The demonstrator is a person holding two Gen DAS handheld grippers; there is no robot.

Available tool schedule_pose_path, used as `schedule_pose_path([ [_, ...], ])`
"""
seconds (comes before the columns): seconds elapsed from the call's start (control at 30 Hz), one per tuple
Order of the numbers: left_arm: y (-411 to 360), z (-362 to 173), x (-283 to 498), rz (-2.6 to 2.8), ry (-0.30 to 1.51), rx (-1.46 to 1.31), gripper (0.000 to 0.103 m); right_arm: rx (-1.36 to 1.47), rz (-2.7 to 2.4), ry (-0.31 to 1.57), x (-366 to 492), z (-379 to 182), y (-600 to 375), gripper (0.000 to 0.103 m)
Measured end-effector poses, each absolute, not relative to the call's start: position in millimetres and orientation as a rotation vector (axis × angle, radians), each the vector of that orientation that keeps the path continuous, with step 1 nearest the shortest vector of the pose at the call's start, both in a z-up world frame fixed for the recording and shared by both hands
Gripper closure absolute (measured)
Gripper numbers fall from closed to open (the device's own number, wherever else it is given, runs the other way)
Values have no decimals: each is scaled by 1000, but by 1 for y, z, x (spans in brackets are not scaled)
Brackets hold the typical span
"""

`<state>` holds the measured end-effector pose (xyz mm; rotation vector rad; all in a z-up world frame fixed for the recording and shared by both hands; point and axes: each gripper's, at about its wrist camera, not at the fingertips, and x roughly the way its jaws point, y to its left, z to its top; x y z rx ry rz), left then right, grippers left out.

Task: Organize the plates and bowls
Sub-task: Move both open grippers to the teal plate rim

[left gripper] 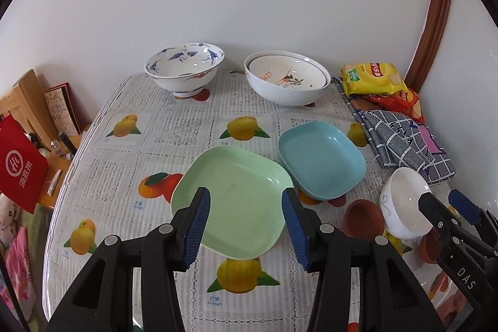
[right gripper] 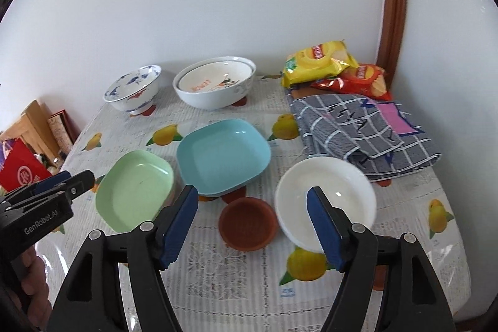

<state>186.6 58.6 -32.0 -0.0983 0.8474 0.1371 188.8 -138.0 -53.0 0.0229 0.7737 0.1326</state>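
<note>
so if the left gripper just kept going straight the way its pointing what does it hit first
Most likely the green plate: it lies directly ahead between the open fingers of the left gripper, which is empty and angled down at the table. Depth is hard to judge through the fisheye, so the exact contact point is uncertain.

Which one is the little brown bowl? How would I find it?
Look at the table with the fruit-print tablecloth. Near its front, between the green plate and the white bowl, sits the little brown bowl. It is the smallest, darkest dish there.
</note>
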Motion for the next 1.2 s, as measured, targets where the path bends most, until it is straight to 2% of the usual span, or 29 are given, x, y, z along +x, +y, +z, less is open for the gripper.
schedule_pose_path([
  [0.3, 49, -31, 204, 147, 855, -87, 57, 60, 121, 811, 198, -50, -166, 31],
  [0.87, 45, -57, 268, 138, 939, -71, 57, 31, 171, 867, 261, -69, -152, 31],
  [0.97, 45, -66, 280, 149, 964, -72, 49, 45, 178, 884, 274, -76, -150, 31],
  [1.2, 50, -84, 309, 155, 992, -79, 49, 70, 184, 920, 305, -96, -148, 31],
])
